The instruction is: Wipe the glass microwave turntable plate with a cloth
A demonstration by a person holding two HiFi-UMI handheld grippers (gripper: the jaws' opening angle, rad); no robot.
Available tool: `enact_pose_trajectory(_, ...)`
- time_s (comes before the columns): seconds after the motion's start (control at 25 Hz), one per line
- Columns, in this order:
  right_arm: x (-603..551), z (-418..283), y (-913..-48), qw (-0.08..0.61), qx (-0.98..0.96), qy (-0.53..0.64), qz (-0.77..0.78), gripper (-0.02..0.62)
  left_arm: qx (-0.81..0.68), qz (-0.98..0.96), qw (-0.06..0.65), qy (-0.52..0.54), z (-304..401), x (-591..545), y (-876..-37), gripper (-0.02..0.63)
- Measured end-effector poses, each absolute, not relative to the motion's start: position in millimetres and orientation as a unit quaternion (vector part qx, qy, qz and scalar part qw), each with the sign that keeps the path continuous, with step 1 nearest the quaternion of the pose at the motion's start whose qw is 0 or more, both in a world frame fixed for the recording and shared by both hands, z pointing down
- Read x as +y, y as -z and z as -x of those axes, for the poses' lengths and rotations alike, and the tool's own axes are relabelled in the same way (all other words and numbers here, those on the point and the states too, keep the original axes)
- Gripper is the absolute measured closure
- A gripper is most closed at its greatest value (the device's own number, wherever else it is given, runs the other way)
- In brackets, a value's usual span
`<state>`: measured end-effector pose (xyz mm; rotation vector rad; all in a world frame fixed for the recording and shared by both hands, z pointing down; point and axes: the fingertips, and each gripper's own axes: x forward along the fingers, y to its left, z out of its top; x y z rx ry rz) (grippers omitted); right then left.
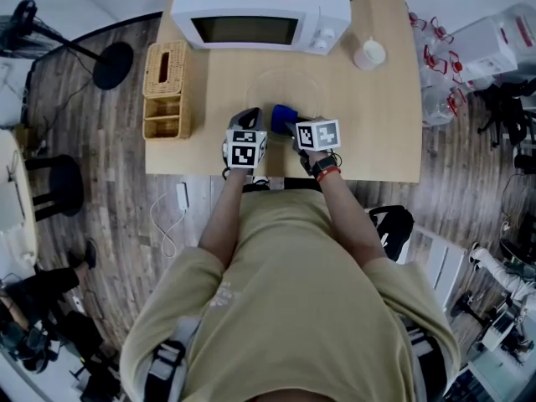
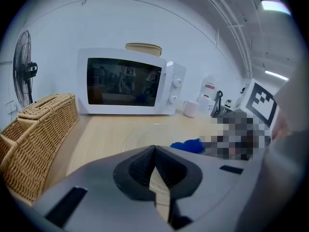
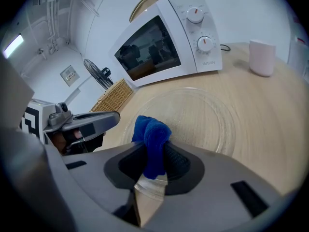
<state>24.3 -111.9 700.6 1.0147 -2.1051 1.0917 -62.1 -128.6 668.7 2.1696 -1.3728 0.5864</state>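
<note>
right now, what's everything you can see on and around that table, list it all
table: 1, light wood, centre of the head view
microwave: 1, white, far edge of table, door closed
glass turntable plate: 1, clear, flat on table in front of microwave
cup: 1, pale, on table right of microwave
wicker basket: 1, tan, table's left edge
fan: 1, black, on floor left of table
cloth: 1, blue, bunched at plate's near edge
left gripper: 1, grey, jaws together, empty
right gripper: 1, grey, jaws clamped on cloth
</note>
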Motion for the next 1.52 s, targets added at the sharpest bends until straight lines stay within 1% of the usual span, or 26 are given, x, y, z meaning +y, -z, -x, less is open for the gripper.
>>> enact_pose_trajectory(0.68, -105, -80, -702, 0.268, -0.759, -0.417, -0.422, 0.491, -0.471, -0.815, 0.248, -0.227, 29, -135, -673, 0.588)
enact_pose_trajectory(1.24, -96, -104, -698, 0.252, -0.743, -0.44, -0.438, 0.488, -0.46, -0.823, 0.254, -0.215, 19, -134, -671, 0.588)
enact_pose_trajectory(1.52, -98, -119, -699, 0.261, -0.734, -0.436, -0.451, 0.488, -0.472, -0.827, 0.236, -0.194, 28, -142, -662, 0.588)
